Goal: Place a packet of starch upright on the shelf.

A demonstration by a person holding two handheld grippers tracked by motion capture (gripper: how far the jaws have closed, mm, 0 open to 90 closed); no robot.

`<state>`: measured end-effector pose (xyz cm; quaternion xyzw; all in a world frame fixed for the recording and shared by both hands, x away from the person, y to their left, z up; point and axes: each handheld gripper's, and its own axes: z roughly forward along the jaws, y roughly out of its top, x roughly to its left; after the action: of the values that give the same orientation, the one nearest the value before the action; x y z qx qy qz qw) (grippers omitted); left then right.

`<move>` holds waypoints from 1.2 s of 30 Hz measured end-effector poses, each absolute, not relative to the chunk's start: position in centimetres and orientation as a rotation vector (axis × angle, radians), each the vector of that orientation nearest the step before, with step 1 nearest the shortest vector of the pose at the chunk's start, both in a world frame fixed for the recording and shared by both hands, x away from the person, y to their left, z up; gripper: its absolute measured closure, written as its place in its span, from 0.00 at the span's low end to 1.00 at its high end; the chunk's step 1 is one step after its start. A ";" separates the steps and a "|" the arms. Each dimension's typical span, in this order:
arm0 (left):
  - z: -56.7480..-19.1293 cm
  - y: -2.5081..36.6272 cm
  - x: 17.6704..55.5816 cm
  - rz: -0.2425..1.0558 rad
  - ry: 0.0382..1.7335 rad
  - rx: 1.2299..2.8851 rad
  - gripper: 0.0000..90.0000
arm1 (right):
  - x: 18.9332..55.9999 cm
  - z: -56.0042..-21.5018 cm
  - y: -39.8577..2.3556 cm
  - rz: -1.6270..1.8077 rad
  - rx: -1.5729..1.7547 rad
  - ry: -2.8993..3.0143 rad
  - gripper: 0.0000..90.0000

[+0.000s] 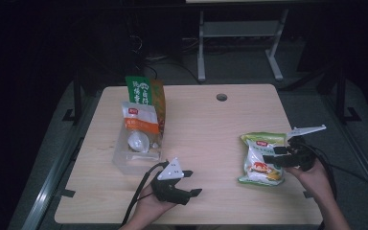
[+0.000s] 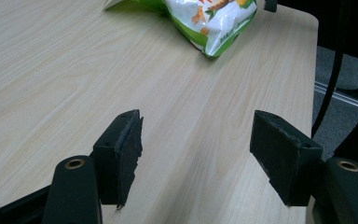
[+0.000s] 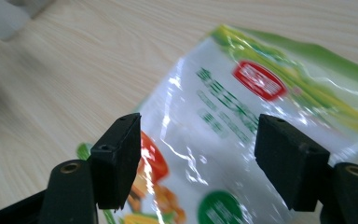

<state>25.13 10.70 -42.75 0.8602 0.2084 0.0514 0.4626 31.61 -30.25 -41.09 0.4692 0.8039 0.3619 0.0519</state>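
High view, right tool (image 1: 271, 157) gaping over snack bag (image 1: 261, 165), table (image 1: 211, 139)

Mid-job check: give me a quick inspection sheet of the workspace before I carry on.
Surface: light wood table, with a round hole near the far edge.
Job's things: green and white snack bag lying flat at the right side; clear plastic bin at the left with an orange and white pouch and a green and orange pouch standing in it.
Clutter: nothing seen.
Grippers: right gripper open, jaws over the snack bag; whether they touch it cannot be told. Left gripper open over bare table, holding nothing.
Cables: one black cable trails from the left gripper, another from the right.
Surroundings: dark room, grey floor, white frame legs behind the table.
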 end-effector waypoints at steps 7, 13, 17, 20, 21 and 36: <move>-42.5 8.8 25.9 0.107 0.497 2.127 0.37 | 30.8 -41.9 -33.0 1.062 1.491 2.378 0.35; -42.1 6.6 26.5 0.090 0.471 2.137 0.35 | 31.0 -43.7 -34.3 1.022 1.530 2.413 0.46; -42.1 5.1 26.9 0.079 0.454 2.138 0.35 | 30.6 -44.1 -34.6 1.138 1.530 2.426 0.70; -42.2 4.3 27.1 0.072 0.447 2.134 0.35 | 30.3 -44.0 -34.6 1.137 1.516 2.425 0.82; -42.2 4.1 27.1 0.067 0.450 2.131 0.35 | 30.1 -44.0 -34.5 1.137 1.504 2.434 0.86; -42.4 1.5 28.4 0.047 0.435 2.147 0.35 | 30.8 -44.6 -34.4 1.127 1.589 2.448 0.42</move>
<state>28.38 1.48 -42.42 0.8712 0.1765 0.0192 0.4576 30.83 -34.44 -44.58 0.5079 0.7824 0.3603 0.0065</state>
